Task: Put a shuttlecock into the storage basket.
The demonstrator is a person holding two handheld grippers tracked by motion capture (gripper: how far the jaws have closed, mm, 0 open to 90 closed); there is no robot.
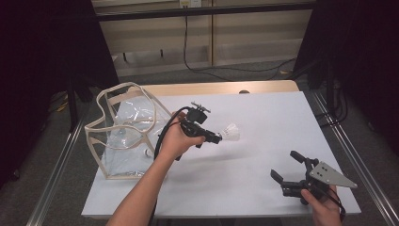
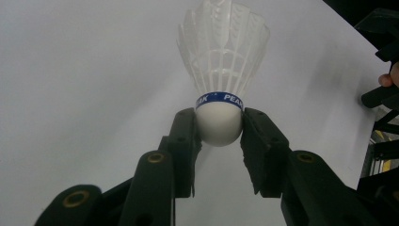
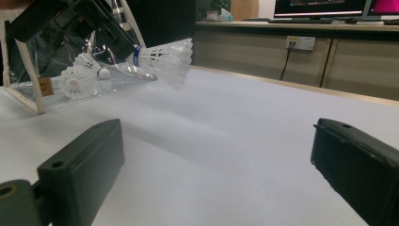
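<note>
A white feathered shuttlecock [image 2: 221,70] with a blue band hangs above the white table, feathers pointing away from the hand. My left gripper [image 2: 219,123] is shut on its round cork, one pad on each side. From above, that gripper [image 1: 214,137] and the shuttlecock [image 1: 231,133] sit over the table's middle. A clear bag with beige trim [image 1: 123,123] stands at the left, and more shuttlecocks [image 3: 76,78] lie inside it. My right gripper [image 1: 285,165] rests at the front right, wide open, nothing between its jaws. In its own view the held shuttlecock [image 3: 165,58] floats ahead.
A white sheet [image 1: 263,117] covers the wooden table, with a bare strip of wood [image 1: 221,88] at the far edge. Metal rails [image 1: 348,155] run along both sides. A cable [image 1: 188,56] hangs down the back wall. Dark curtains stand left and right.
</note>
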